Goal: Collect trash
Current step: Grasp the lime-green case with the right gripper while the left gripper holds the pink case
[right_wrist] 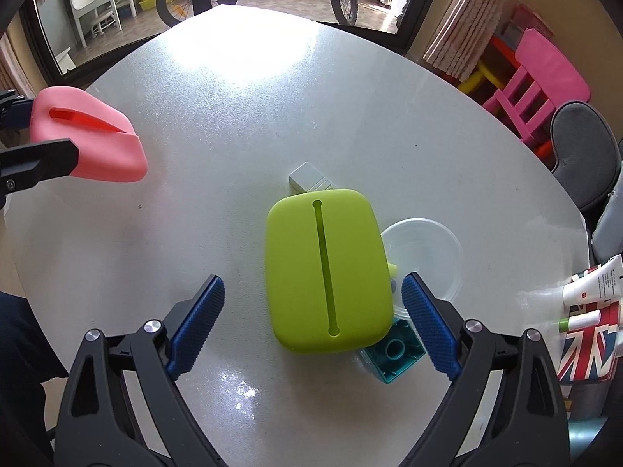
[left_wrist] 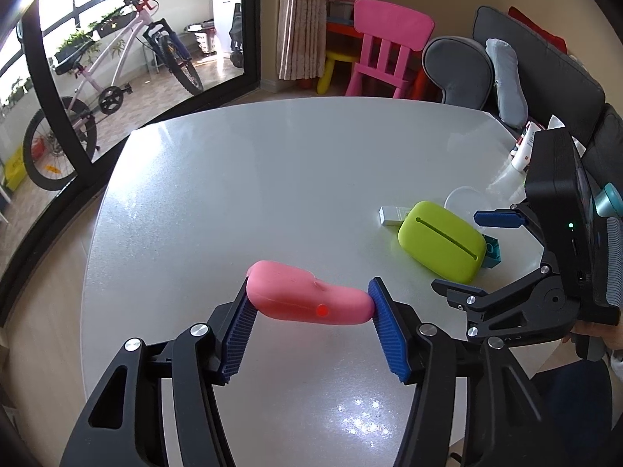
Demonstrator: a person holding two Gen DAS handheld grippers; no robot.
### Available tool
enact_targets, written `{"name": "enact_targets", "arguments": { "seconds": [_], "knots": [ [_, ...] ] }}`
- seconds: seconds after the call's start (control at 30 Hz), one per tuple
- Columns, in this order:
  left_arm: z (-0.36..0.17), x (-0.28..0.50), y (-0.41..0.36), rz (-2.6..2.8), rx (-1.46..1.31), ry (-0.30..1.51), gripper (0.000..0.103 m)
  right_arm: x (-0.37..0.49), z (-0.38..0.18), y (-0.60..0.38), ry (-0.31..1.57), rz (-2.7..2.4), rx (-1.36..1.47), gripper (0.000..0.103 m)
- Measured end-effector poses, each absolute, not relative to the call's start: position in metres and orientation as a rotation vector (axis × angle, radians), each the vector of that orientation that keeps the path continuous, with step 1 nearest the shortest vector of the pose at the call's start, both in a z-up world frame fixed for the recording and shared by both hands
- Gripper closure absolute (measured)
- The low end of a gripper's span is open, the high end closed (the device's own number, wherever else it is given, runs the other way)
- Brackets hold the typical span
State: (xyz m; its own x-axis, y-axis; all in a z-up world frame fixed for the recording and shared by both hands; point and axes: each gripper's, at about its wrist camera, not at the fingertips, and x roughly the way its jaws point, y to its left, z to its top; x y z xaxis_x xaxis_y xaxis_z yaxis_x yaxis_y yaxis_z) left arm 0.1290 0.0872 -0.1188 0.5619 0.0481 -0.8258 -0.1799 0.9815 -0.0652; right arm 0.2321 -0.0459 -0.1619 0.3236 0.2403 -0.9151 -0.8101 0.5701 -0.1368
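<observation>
Your left gripper was clamped on the pink case, lifted off the table. Your right gripper stood apart astride the green case, pads not pressing. Risk: its right pad could snag the teal block or clear lid and spoil the grip.

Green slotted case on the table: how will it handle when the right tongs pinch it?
The green case looks soft and matte, so probably grippy but squashy; its long slot may gape. It lies flat, so unlikely to roll. It rests against the teal block, which may shift.
</observation>
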Motion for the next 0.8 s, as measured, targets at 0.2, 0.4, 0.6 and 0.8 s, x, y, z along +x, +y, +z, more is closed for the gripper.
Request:
{"name": "enact_targets", "arguments": {
  "seconds": [0.2, 0.4, 0.6, 0.8],
  "knots": [
    [-0.120, 0.129, 0.089, 0.133, -0.155, 0.961, 0.047, 0.233, -0.169, -0.043, 1.008, 0.749, -0.701, 0.016],
    [-0.121, 0.130, 0.087, 0.130, -0.155, 0.962, 0.047, 0.233, -0.175, -0.040, 1.001, 0.727, -0.726, 0.032],
    [-0.124, 0.131, 0.090, 0.143, -0.153, 0.973, 0.084, 0.236, -0.174, -0.040, 0.999, 0.723, -0.722, 0.037],
    [-0.126, 0.134, 0.088, 0.129, -0.159, 0.978, 0.098, 0.233, -0.167, -0.046, 0.993, 0.729, -0.682, 0.045]
  ]
}}
